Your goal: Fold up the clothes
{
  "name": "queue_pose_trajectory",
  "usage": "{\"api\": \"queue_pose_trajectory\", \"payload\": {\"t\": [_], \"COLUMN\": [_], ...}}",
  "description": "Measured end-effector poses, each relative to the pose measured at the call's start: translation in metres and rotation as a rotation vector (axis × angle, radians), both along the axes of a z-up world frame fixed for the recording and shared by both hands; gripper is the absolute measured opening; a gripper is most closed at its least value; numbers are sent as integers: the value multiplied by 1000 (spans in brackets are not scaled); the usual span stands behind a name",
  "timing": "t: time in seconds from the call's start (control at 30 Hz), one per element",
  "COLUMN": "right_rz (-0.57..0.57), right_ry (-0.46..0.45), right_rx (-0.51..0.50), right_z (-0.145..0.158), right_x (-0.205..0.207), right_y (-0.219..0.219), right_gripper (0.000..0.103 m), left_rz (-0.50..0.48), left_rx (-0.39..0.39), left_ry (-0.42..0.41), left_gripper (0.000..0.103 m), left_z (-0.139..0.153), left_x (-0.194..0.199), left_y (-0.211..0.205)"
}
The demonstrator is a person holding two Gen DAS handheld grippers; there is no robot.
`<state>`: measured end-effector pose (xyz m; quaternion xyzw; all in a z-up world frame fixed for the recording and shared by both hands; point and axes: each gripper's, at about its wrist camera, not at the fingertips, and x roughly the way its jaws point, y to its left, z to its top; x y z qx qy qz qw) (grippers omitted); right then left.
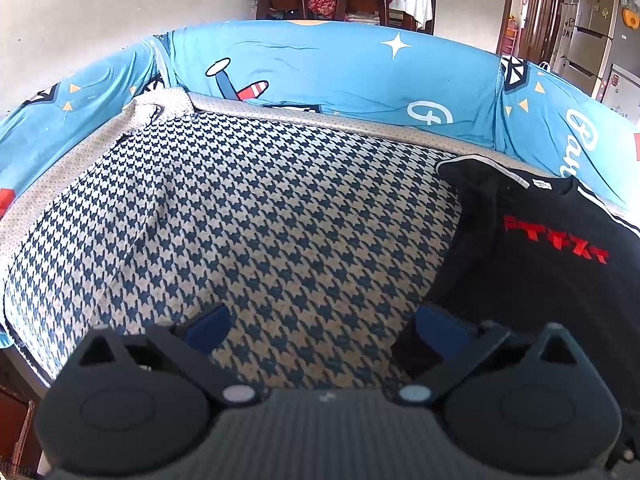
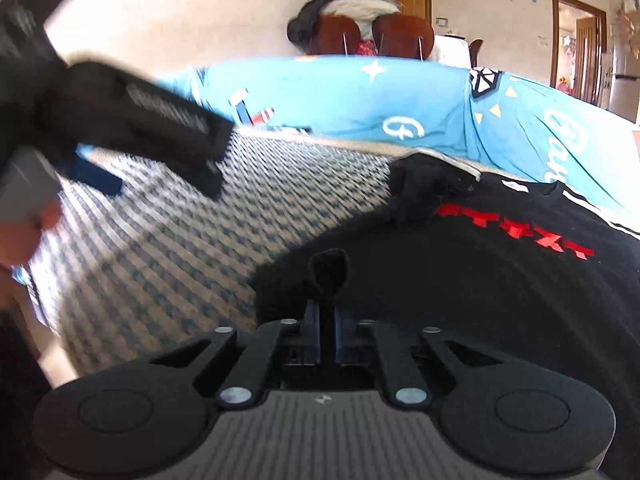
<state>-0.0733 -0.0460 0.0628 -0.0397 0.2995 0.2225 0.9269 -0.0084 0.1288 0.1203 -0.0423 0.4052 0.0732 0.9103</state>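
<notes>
**Black shirt pinched by the right gripper, left gripper spread wide**

A fold of the black shirt is clamped between the closed fingers of the right gripper, a tuft of cloth standing up just ahead of the tips. The rest of the garment, marked with red lettering, is spread ahead and to the right on the houndstooth cover. The left gripper is held with its fingers wide apart above that cover, nothing between them; the shirt lies beside its right finger. A blue printed sheet is draped beyond.
</notes>
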Motion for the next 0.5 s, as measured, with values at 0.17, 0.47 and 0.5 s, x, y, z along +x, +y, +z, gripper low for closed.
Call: {"api": "queue_pose_trajectory", "payload": {"t": [0.17,0.47,0.5], "right_rz": [86,190,194], "right_ry": [37,147,157], "right_rx": [132,151,140], "right_z": [18,-1,-4], "right_x": [-17,-28,-29], "right_y": [6,27,29], "right_gripper": [8,8,8], "left_rz": [47,117,114], "left_rx": [14,10,9], "left_ry": [-24,-19,-17], "left_gripper": [103,103,103], "left_z": [5,2,2], "left_x": [-2,-5,-5], "left_y": [13,34,34]}}
